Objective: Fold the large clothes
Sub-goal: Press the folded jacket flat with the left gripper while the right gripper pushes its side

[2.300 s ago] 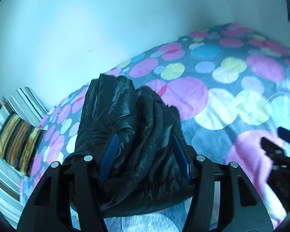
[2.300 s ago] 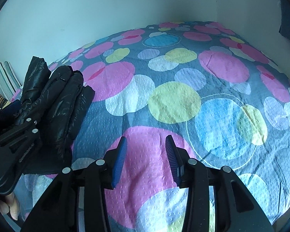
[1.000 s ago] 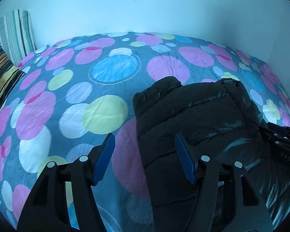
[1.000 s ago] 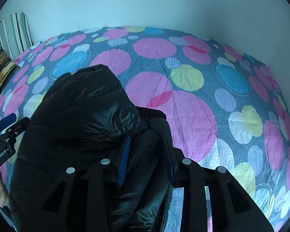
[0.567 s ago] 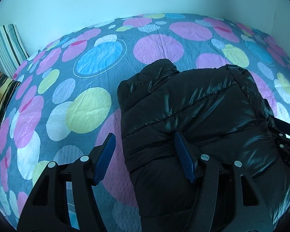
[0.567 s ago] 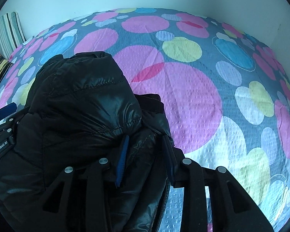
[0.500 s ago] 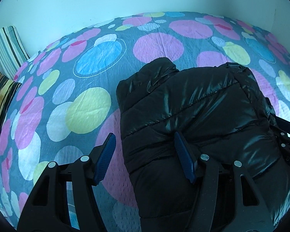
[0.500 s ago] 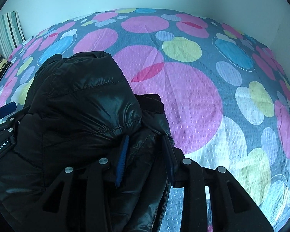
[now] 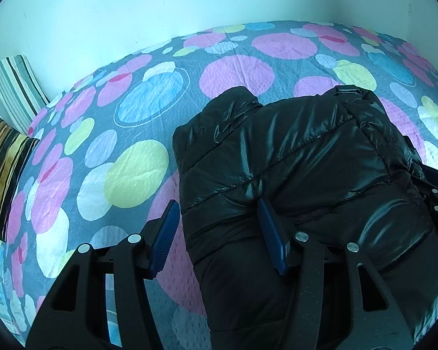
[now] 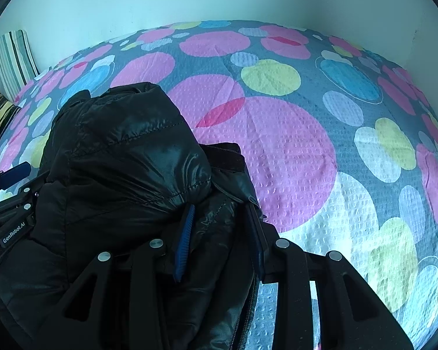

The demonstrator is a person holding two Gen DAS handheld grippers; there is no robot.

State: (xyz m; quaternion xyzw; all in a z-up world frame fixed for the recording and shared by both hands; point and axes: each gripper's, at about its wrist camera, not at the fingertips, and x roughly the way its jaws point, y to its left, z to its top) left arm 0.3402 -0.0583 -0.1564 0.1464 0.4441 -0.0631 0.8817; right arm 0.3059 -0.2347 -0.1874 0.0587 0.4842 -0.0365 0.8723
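A black puffer jacket [image 9: 292, 160] lies bunched on the spotted bed sheet [image 9: 131, 160]. My left gripper [image 9: 217, 218] straddles the jacket's left edge and its jaws are closing. The right blue pad [image 9: 270, 233] digs into the fabric, while the left pad [image 9: 163, 233] stands just beside the edge. My right gripper [image 10: 222, 230] is shut on a fold of the jacket [image 10: 125, 151] near its zipper, its right pad hidden under fabric. Each gripper shows at the edge of the other's view: the left gripper [image 10: 11, 189] and the right gripper [image 9: 435, 198].
The sheet [image 10: 292, 151] spreads to the right and behind the jacket up to a pale wall. A striped pillow [image 9: 11, 93] and a yellow and black striped cushion [image 9: 3, 157] rest at the far left of the bed.
Both grippers sank toward the bed with the jacket, which now fills more of each view. The left jaws narrowed around the jacket's edge. The right grip is unchanged.
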